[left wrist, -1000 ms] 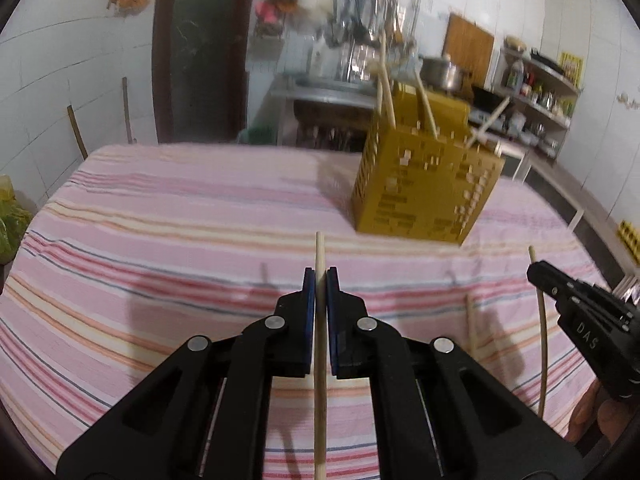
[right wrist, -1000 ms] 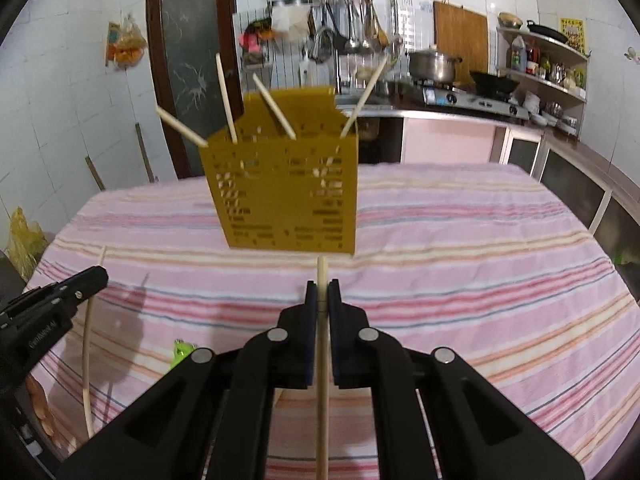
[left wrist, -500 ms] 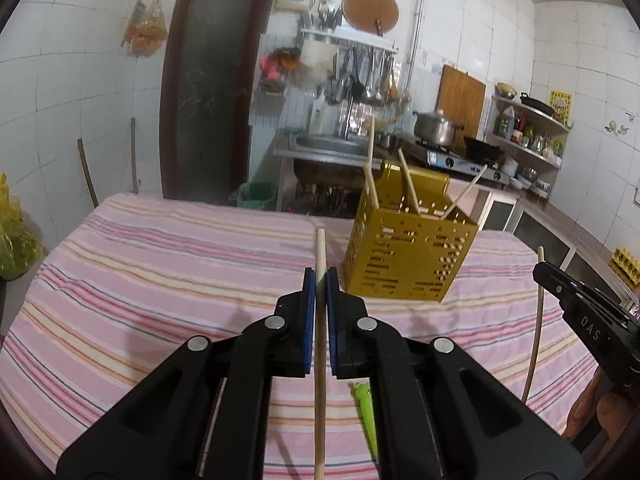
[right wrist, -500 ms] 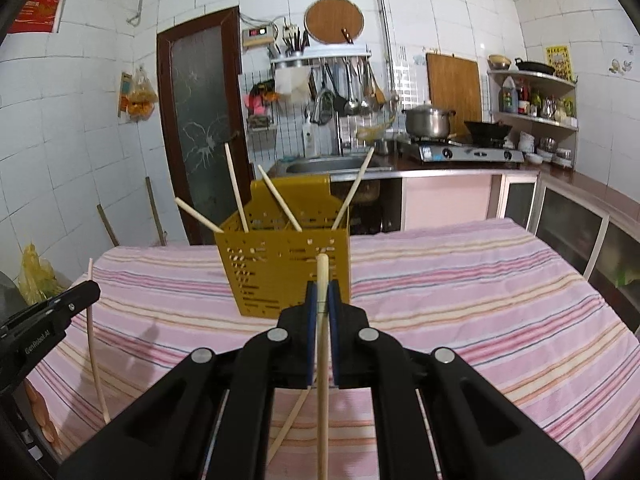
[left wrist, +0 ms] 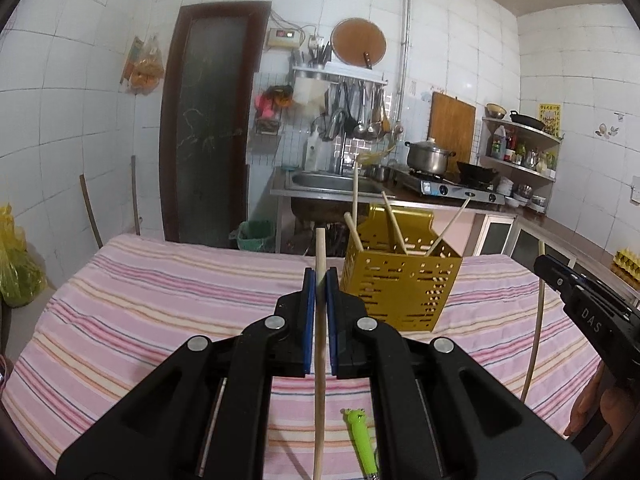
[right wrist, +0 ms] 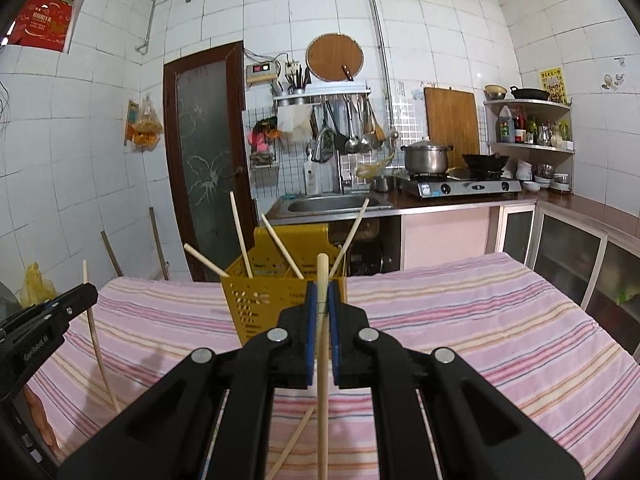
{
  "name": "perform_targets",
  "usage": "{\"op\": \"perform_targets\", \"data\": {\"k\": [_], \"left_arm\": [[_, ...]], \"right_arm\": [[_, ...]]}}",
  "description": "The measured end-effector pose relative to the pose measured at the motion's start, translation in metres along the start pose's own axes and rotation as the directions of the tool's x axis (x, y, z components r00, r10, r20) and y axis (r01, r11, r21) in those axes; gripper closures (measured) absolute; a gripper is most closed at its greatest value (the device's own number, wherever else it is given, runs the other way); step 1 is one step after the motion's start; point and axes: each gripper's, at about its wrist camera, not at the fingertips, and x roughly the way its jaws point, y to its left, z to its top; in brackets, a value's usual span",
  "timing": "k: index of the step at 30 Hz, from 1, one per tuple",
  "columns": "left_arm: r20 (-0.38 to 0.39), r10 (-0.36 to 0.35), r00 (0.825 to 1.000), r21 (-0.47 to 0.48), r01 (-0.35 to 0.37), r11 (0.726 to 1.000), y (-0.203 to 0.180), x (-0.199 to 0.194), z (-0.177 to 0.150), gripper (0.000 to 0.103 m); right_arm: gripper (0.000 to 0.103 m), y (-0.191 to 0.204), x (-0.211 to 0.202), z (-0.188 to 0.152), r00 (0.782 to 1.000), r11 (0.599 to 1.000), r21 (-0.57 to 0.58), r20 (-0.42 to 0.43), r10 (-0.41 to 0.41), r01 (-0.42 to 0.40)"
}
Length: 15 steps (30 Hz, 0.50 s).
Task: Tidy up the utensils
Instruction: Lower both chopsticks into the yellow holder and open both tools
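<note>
Holding one chopstick (left wrist: pixel 319 380) pinched tight in the left tool (left wrist: pixel 319 280) and another (right wrist: pixel 322 380) in the right tool (right wrist: pixel 322 296), both near the yellow holder (left wrist: pixel 400 288) on the tabletop (left wrist: pixel 160 300), either long stick could bump its rim and tip it.

I am working in a home kitchen. Beyond the tongs: a steel sink (right wrist: pixel 334 203), a gas stove (right wrist: pixel 460 187) bearing a lidded pot (right wrist: pixel 425 157) (wok alongside), hanging ladles (right wrist: pixel 352 128), white wall tiles (right wrist: pixel 440 20). Below them, a striped tablecloth (right wrist: pixel 480 312).
</note>
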Motion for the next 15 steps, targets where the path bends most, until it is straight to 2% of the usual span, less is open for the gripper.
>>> {"op": "perform_targets", "data": {"k": [10, 15], "left_arm": [[0.043, -0.018, 0.999, 0.006, 0.017, 1.000, -0.009, 0.006, 0.024, 0.099], [0.085, -0.040, 0.996, 0.021, 0.039, 0.999, -0.020, 0.012, 0.052, 0.099]], "right_arm": [[0.097, -0.005, 0.011, 0.018, 0.999, 1.000, 0.013, 0.043, -0.003, 0.002], [0.097, -0.006, 0.020, 0.041, 0.997, 1.000, 0.013, 0.079, 0.002, -0.003]]}}
